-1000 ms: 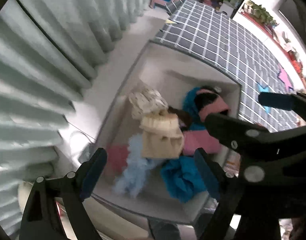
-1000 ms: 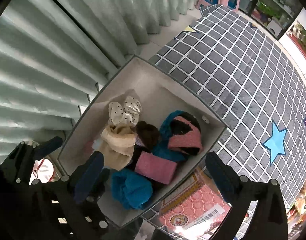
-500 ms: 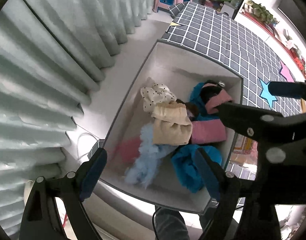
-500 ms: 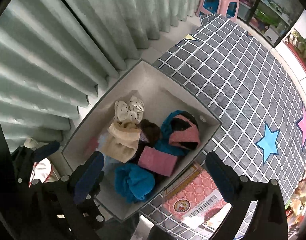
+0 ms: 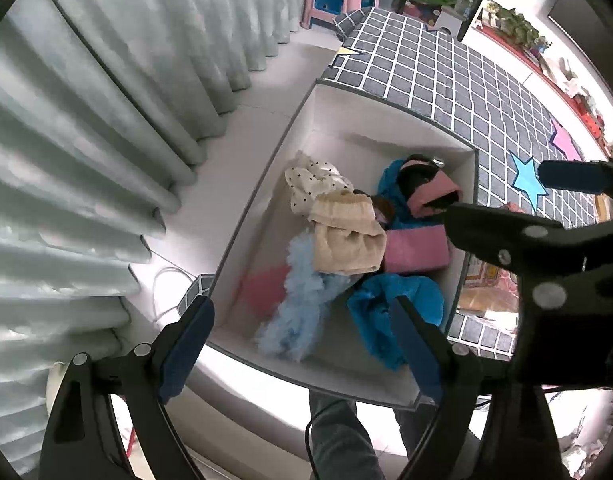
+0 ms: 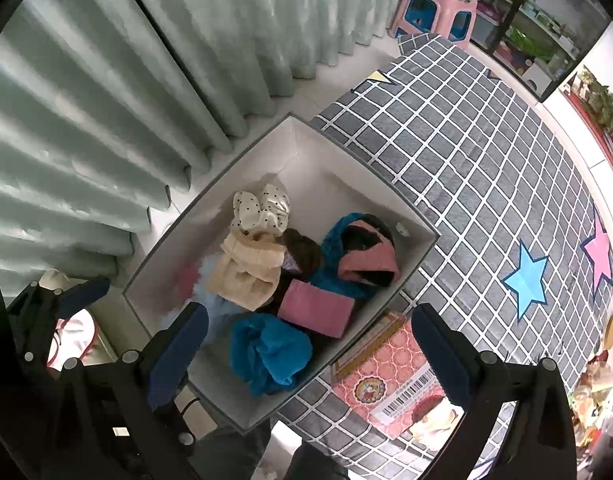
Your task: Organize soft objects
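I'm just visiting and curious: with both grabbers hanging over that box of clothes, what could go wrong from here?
1. The clothes lie tangled: grabbing the cream garment might drag the fluffy blue piece along.
2. The white cable beside the box could snag.
3. The left gripper and right gripper, both open, hang close together and might bump.

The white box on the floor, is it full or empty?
Partly full. The white box holds a heap of soft things, among them a cream garment and a blue cloth, while its far end shows bare floor.

Pale green curtains (image 6: 154, 80) hang beside a grey checked rug (image 6: 466, 168) with a pink stool (image 6: 434, 12) beyond.
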